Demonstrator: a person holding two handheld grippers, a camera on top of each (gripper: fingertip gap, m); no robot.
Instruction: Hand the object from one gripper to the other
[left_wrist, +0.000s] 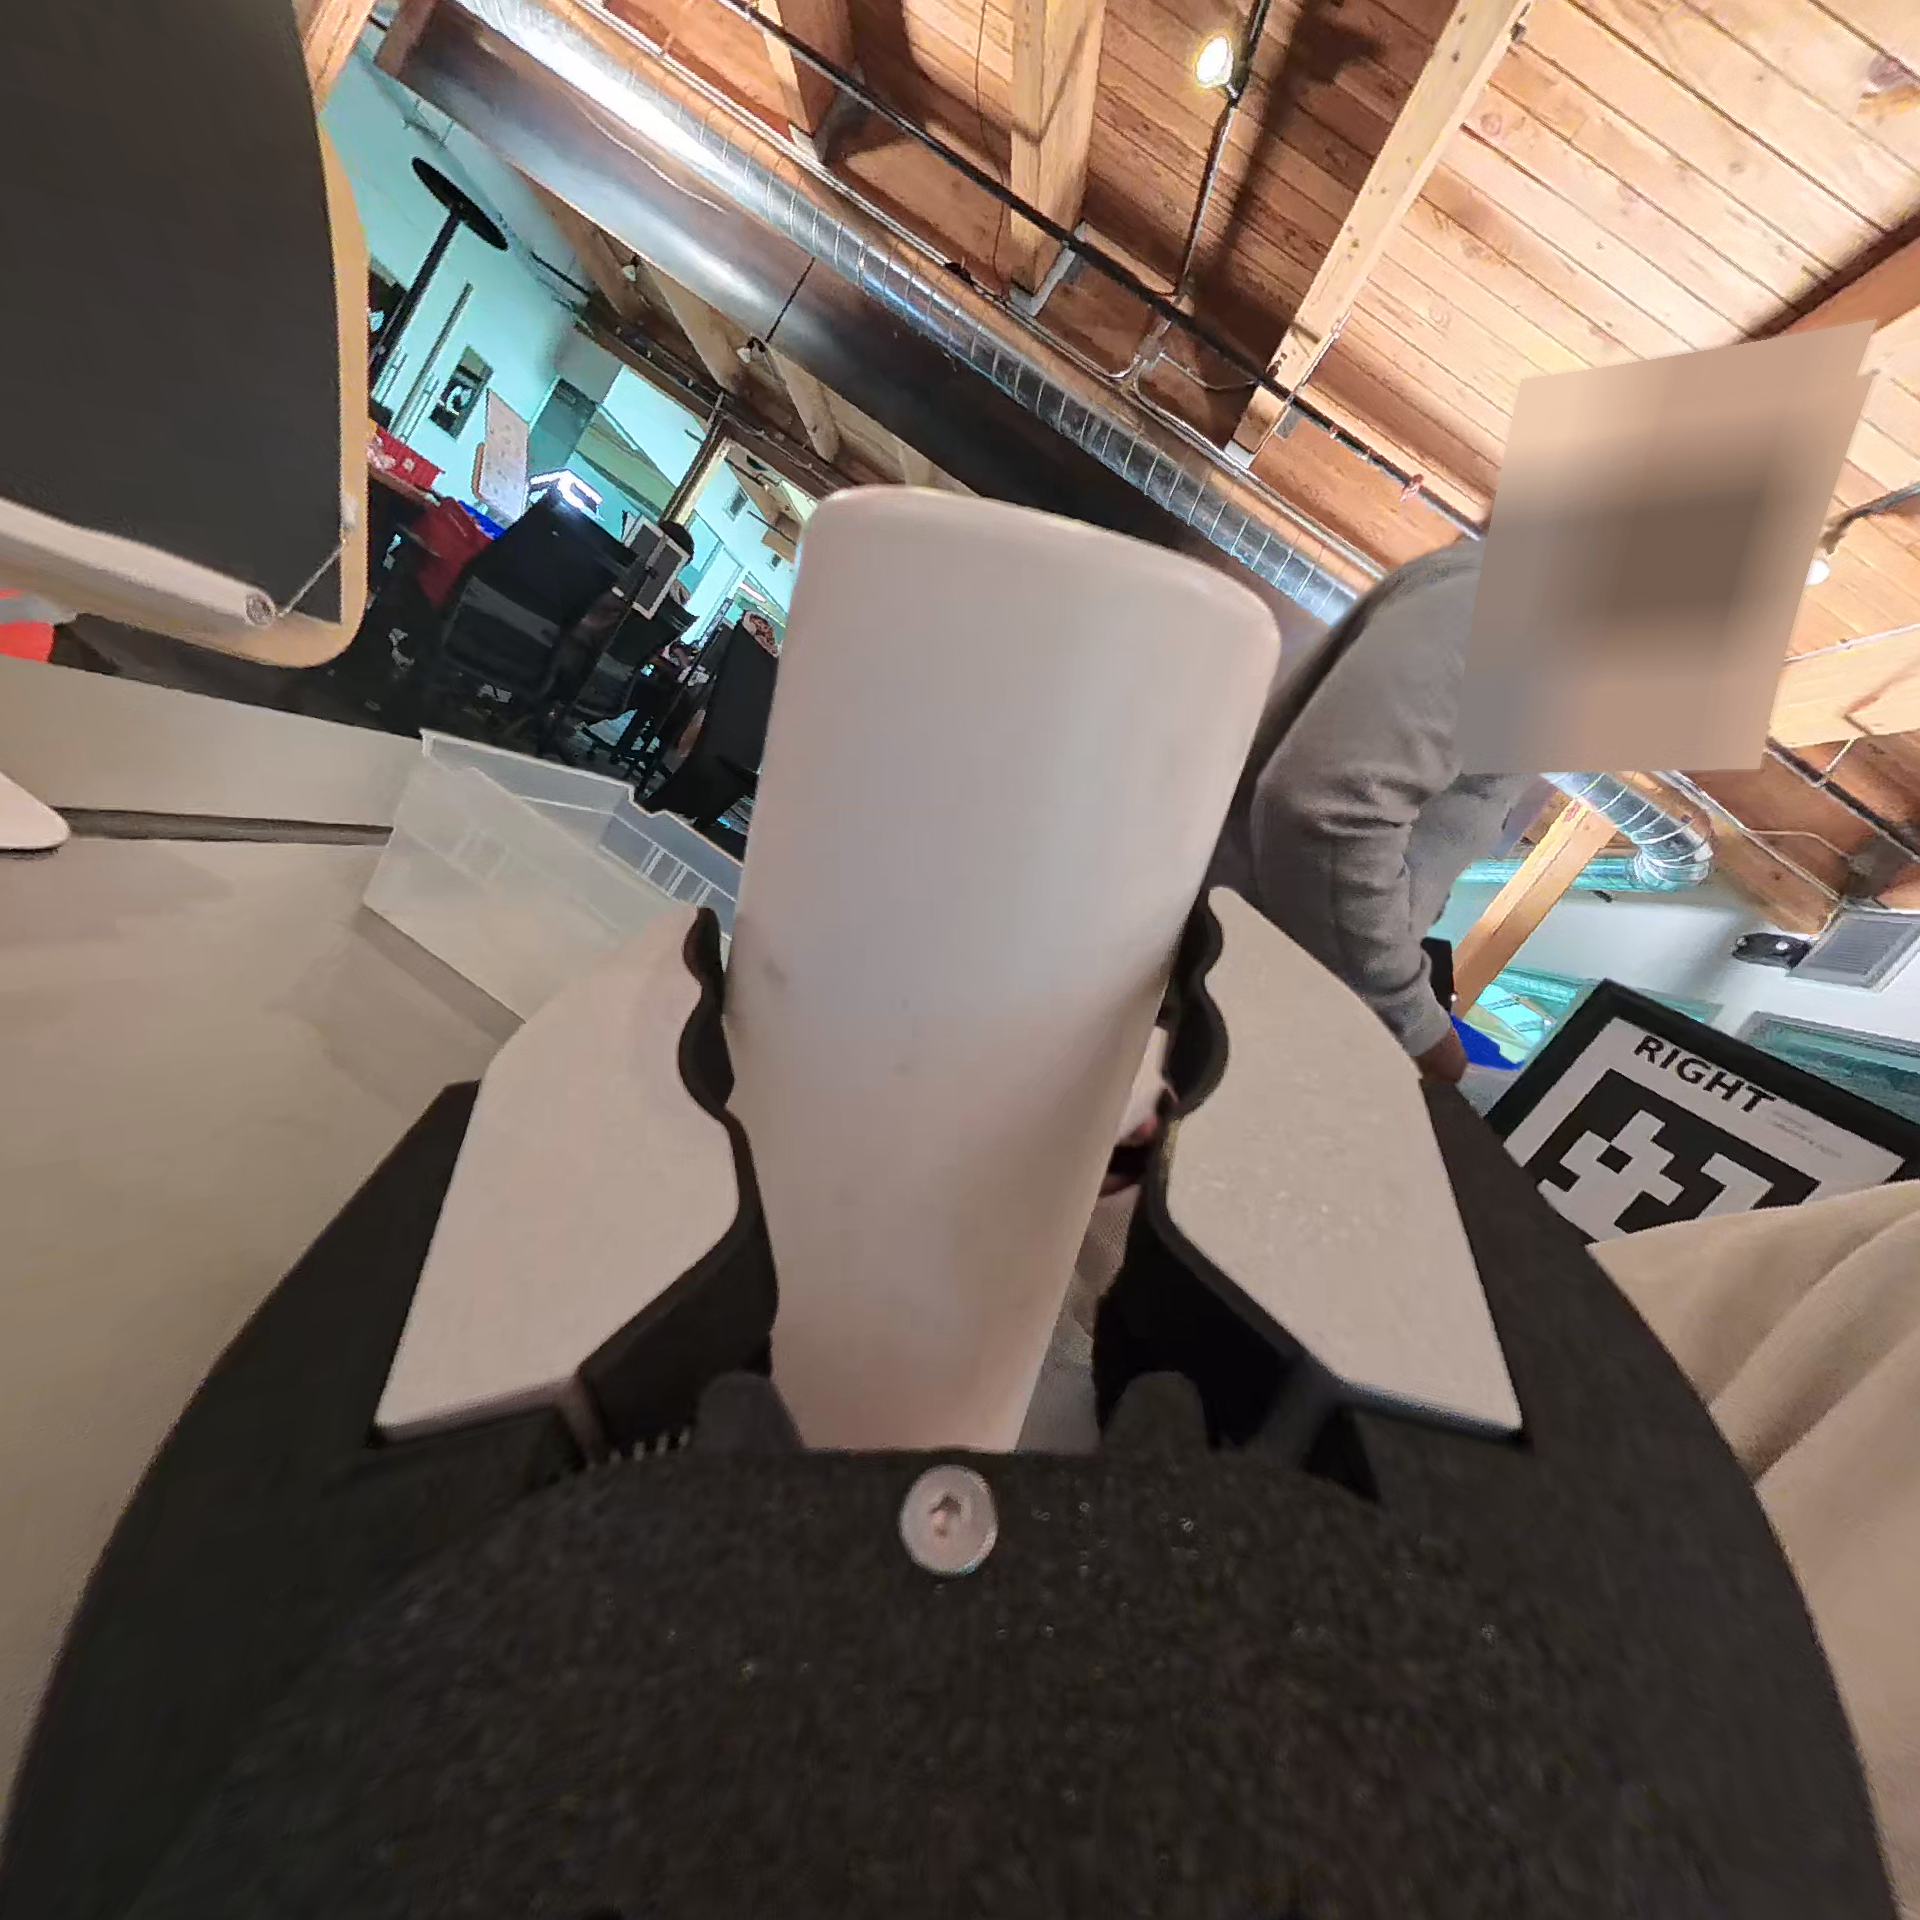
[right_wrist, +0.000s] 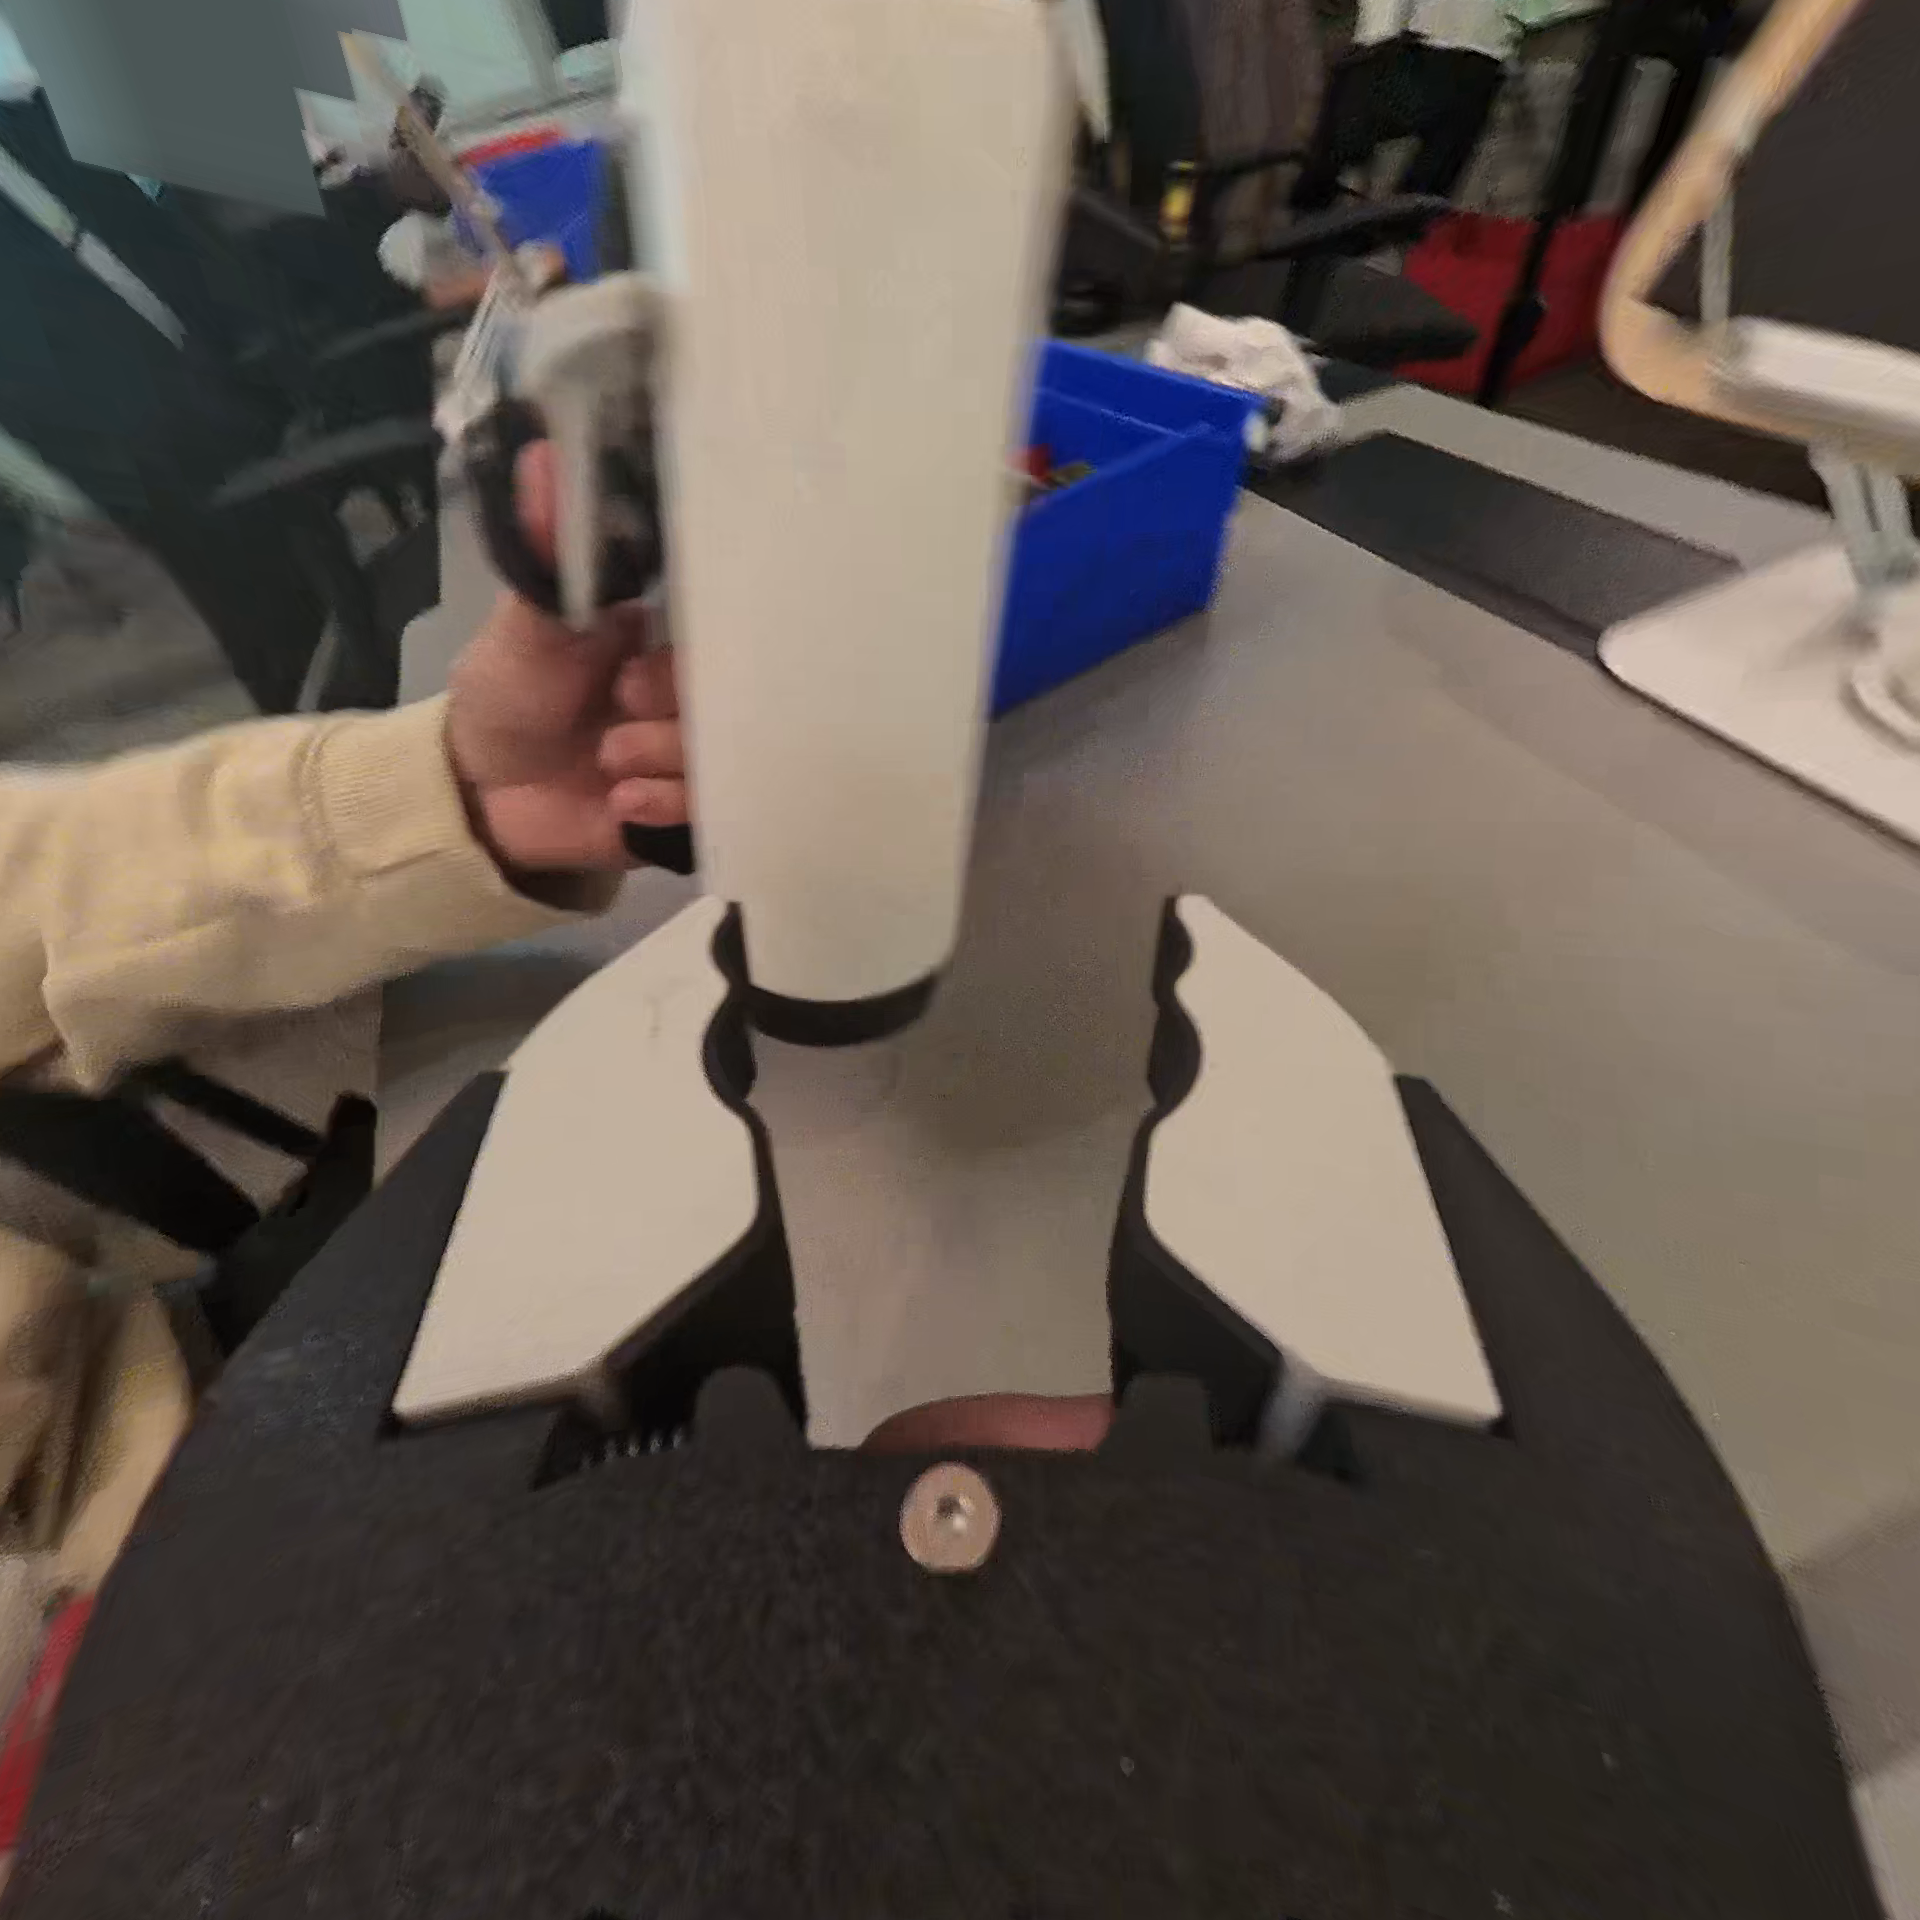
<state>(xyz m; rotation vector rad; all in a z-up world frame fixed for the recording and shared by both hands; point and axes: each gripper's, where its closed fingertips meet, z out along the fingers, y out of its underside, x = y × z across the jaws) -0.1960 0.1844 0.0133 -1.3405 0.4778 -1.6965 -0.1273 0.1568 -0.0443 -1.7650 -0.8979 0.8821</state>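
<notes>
A tall white tumbler (left_wrist: 987, 831) with a black ring at its bottom end is held in the air over the grey table (right_wrist: 1455, 935). My left gripper (left_wrist: 956, 914) is shut on it, both fingers pressing its sides. In the right wrist view the tumbler (right_wrist: 842, 520) hangs bottom end towards me. The left gripper (right_wrist: 582, 447) shows behind it, held by a hand in a cream sleeve. My right gripper (right_wrist: 953, 912) is open. The tumbler's bottom end sits between its fingertips, close to the left finger, and the right finger stands apart from it.
A blue bin (right_wrist: 1122, 540) stands on the table behind the tumbler. A monitor on a white stand (right_wrist: 1766, 644) is at the right. A clear plastic bin (left_wrist: 499, 852) lies on the table. A person in grey (left_wrist: 1371, 831) stands beyond. A black-and-white marker plate (left_wrist: 1683, 1132) is low right. One gripper's finger ends stand about 10 centimetres off the other's.
</notes>
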